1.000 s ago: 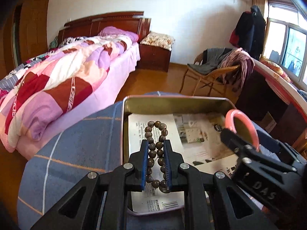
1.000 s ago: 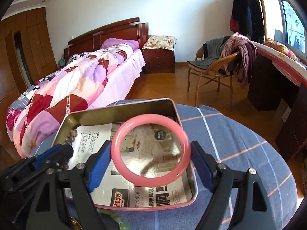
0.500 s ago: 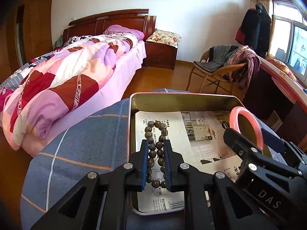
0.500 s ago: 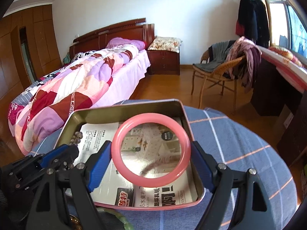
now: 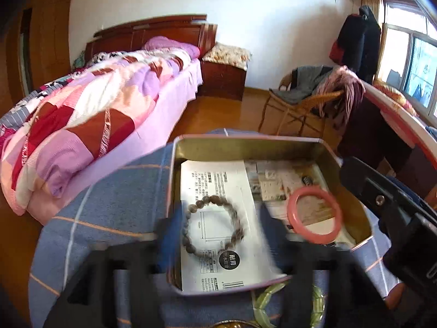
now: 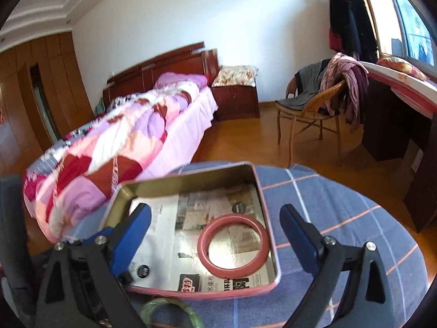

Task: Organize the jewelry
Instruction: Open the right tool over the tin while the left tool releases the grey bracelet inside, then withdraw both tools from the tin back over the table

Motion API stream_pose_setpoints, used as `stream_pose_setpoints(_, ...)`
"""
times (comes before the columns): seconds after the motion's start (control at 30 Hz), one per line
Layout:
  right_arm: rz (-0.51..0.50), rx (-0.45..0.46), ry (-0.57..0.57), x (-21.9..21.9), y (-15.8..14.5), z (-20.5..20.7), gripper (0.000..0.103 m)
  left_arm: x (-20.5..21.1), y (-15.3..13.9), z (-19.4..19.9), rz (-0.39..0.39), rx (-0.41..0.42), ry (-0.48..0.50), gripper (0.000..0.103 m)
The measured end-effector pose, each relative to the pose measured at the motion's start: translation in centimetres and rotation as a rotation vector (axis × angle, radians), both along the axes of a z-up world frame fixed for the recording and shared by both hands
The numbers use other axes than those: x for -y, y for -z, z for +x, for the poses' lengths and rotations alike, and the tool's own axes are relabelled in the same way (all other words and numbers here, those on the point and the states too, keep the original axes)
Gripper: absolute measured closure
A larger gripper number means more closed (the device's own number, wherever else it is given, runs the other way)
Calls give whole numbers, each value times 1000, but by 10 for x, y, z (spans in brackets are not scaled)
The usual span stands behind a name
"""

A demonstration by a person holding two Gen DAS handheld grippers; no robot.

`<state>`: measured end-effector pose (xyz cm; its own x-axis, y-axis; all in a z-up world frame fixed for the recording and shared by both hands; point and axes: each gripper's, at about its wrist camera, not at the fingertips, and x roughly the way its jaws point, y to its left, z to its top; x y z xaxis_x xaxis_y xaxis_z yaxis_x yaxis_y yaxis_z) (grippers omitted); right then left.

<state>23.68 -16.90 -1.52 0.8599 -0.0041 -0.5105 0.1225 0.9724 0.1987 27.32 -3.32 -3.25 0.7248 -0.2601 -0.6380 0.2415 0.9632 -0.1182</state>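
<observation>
A metal tin (image 5: pixel 245 143) lined with newspaper sits on a blue checked tablecloth (image 5: pixel 114 202). A brown bead bracelet (image 5: pixel 213 225) lies loose on the paper at the tin's left. A pink bangle (image 5: pixel 314 214) lies at the tin's right; it also shows in the right wrist view (image 6: pixel 233 246). My left gripper (image 5: pixel 218 237) is open and blurred, its jaws either side of the bead bracelet. My right gripper (image 6: pixel 215 237) is open above the bangle, jaws wide apart. The tin (image 6: pixel 188 180) fills the middle of the right wrist view.
A green bangle (image 6: pixel 169 313) lies on the cloth just before the tin's near edge, also in the left wrist view (image 5: pixel 289 299). Beyond the table are a bed (image 5: pixel 95 114), a wicker chair with clothes (image 5: pixel 308 101) and a desk (image 6: pixel 396 109).
Both grippers opened. The bead bracelet dropped from the left gripper onto the paper and spread into a ring. The pink bangle dropped from the right gripper into the tin.
</observation>
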Motion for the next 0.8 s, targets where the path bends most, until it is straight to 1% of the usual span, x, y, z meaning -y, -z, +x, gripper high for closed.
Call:
stream_pose_setpoints(0.03,-3,-1,17,1,-1,-2,1,-3,-4,-5,-10,22,-6,21)
stream_pose_setpoints(0.1,-8,-16,39,3,-1,-7,1,-7,-11,-14,-2,56,-41,18)
stream_pose_setpoints(0.23,-7,-48,55,1,-1,-17,1,-16,-15,-30,8,54,-60,18)
stream_pose_setpoints(0.37,-42,-87,79,-4,1,-32,1,-26,-13,-48,14,37,-74,18)
stream_pose_setpoints(0.6,-69,-104,86,-11,1,-65,1,-44,-12,-83,-2,32,-93,18)
stream_pose_setpoints(0.8,-92,-102,80,-17,-3,-90,1,-47,-17,-116,-1,52,-90,18)
